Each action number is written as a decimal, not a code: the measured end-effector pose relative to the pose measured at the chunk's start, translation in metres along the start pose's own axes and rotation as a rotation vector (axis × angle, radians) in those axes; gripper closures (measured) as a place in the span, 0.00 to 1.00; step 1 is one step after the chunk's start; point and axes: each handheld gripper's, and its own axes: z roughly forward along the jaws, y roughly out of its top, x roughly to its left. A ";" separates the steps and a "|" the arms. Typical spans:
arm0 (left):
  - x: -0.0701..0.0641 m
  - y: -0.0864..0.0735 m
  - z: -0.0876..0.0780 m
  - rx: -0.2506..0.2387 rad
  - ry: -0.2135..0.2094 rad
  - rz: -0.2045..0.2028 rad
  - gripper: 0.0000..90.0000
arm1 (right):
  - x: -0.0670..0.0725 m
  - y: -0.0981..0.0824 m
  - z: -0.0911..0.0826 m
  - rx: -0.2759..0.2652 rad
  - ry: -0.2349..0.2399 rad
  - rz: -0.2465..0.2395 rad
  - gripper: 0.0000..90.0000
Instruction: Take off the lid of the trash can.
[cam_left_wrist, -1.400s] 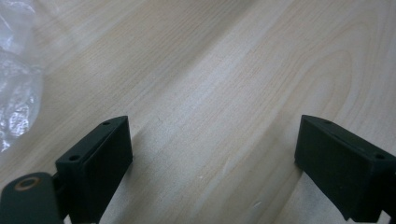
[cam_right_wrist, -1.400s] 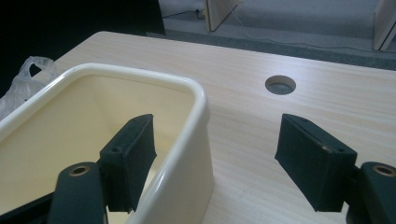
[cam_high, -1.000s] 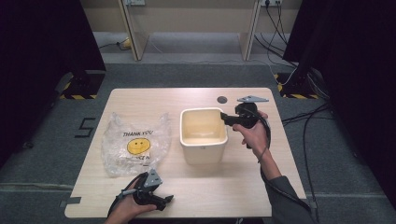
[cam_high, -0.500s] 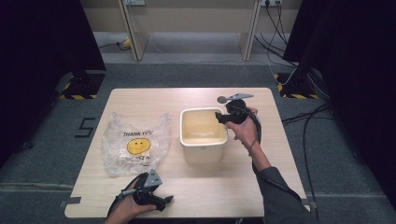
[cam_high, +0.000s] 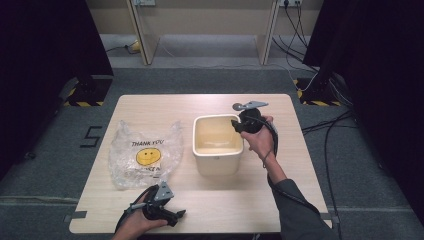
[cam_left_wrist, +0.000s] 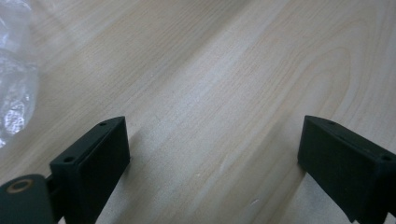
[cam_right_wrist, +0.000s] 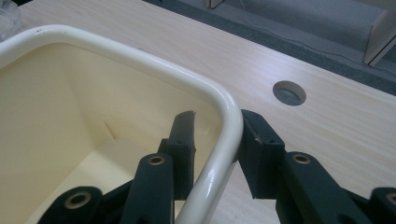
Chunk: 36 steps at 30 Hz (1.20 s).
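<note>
A cream plastic bin (cam_high: 218, 165) stands upright mid-table. My right gripper (cam_high: 235, 125) is at its far right corner. In the right gripper view one jaw is inside the bin and the other outside, and the right gripper (cam_right_wrist: 217, 123) is shut on the rounded rim (cam_right_wrist: 140, 60). A clear plastic bag (cam_high: 145, 155) with a yellow smiley and "THANK YOU" lies flat to the left of the bin. My left gripper (cam_high: 176, 216) rests near the table's front edge, below the bag. The left gripper (cam_left_wrist: 212, 140) is open wide over bare wood, and the bag's edge (cam_left_wrist: 14, 84) is at the upper left of its view.
The wooden table (cam_high: 300, 150) has a round cable hole (cam_high: 238, 106) just behind the right gripper, also visible as the hole (cam_right_wrist: 289, 92) past the bin's corner. Grey carpet, cables and dark curtains surround the table.
My right gripper moved left and slightly away from me to the bin's far right corner and now straddles its rim. The left gripper, bag and bin stayed put.
</note>
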 end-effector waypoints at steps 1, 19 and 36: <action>0.000 0.000 0.000 0.002 0.000 -0.001 0.09 | 0.000 0.001 -0.001 -0.004 -0.002 0.001 0.75; 0.000 0.000 0.000 0.004 -0.002 0.002 0.09 | 0.006 0.024 -0.025 -0.100 -0.022 -0.015 0.75; 0.000 0.000 0.000 0.001 -0.001 -0.001 0.08 | -0.043 -0.003 -0.073 -0.168 -0.012 0.089 0.75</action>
